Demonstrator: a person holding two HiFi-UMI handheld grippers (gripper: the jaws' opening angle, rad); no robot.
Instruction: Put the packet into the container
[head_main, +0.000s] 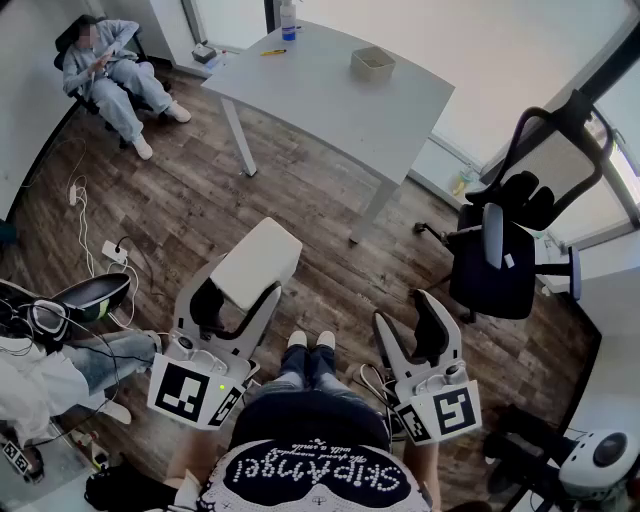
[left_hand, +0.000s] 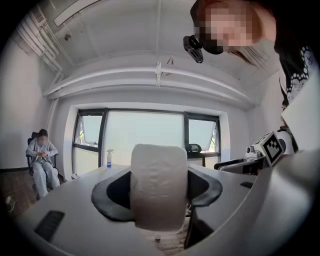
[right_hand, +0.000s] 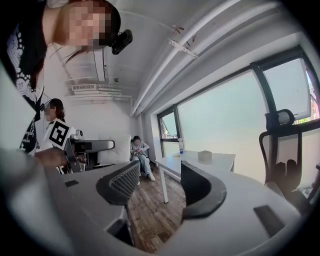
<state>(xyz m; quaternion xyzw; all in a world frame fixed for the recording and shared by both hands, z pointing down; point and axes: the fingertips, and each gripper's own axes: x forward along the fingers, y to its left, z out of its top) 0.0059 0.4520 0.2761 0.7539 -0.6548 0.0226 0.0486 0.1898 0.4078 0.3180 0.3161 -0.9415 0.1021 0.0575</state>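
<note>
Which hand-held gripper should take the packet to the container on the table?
Left: the left hand-held gripper already clamps the white packet; the right hand-held gripper is open and empty. The container sits ahead.

Black shirt (head_main: 315, 440): dotted print, upside down, "SKIPANGEL"; smaller script illegible

Left gripper (head_main: 235, 300) at left, roughly level, pointing far, jaws wide and clamped on the packet (head_main: 258, 260). Right gripper (head_main: 410, 335) at right, roughly level, pointing far, jaws apart, nothing between them. Grippers well apart.
</note>
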